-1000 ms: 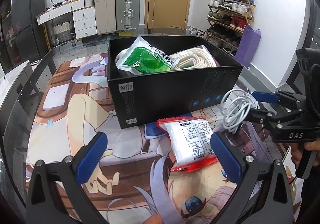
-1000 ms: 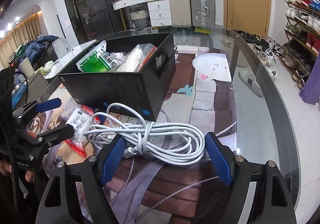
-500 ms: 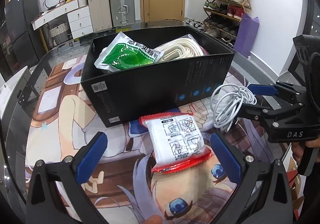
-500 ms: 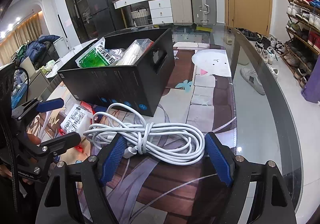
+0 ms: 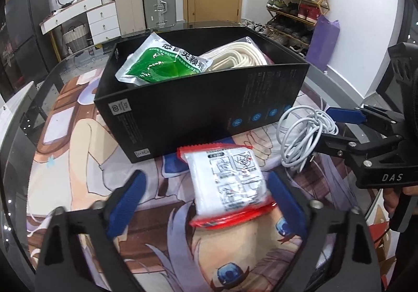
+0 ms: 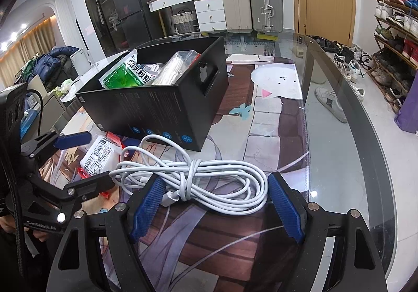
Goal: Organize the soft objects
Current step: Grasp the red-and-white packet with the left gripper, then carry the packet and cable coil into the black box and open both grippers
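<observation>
- Left gripper [image 5: 206, 203]: jaws stand wide apart. The 2 blue pads [image 5: 125, 200] flank the white packet [image 5: 230, 182] on either side; neither pad touches it.
- White packet: a flat, red-edged pouch with printed line drawings. It lies on the illustrated mat [image 5: 73, 161], just in front of the black box [image 5: 198, 98] and near its front wall. In the right wrist view the same packet [image 6: 100, 155] sits between the left gripper's fingers.
- Right gripper [image 6: 216, 203]: jaws stand wide apart. The coiled white cable [image 6: 198, 182] lies between the 2 blue pads [image 6: 286, 207]. Whether the left pad touches the coil cannot be told; the right pad is close to the outer loop.
- White cable: a bundle tied at its middle with its own cord, resting on the mat, just in front of the box corner. In the left wrist view the cable [image 5: 305, 135] appears to the right of the packet, at the tips of the right gripper [image 5: 334, 127].
- Black box: open-topped, standing upright on the mat. It holds a green pouch [image 5: 162, 64] leaning at the left and a cream coiled strap [image 5: 235, 59] at the right.
- Glass table [image 6: 339, 109]: carries the mat and the box.
</observation>
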The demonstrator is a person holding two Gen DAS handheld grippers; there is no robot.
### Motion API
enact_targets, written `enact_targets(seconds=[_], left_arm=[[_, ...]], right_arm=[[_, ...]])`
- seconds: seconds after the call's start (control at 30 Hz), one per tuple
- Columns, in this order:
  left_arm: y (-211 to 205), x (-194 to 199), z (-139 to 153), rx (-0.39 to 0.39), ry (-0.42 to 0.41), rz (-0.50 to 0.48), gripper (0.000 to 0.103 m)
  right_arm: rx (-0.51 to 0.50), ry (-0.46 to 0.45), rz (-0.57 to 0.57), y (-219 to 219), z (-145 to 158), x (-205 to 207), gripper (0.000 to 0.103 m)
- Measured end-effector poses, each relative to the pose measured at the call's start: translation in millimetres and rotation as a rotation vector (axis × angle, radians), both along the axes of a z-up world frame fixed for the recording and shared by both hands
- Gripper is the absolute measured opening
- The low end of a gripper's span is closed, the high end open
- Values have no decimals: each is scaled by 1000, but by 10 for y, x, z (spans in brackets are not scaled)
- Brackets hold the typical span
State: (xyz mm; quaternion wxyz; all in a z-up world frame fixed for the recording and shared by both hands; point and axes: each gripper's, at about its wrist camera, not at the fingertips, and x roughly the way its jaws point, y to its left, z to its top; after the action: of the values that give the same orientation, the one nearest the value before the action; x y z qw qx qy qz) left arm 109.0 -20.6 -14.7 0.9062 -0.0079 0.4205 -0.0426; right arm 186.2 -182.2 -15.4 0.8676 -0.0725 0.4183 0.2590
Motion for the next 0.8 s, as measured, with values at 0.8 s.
enact_targets(seconds=[0.8], left_arm=[[112,-269,301,-62,-110,-6,47]], right_arm=[[28,-35,12,10,117,-85,82]])
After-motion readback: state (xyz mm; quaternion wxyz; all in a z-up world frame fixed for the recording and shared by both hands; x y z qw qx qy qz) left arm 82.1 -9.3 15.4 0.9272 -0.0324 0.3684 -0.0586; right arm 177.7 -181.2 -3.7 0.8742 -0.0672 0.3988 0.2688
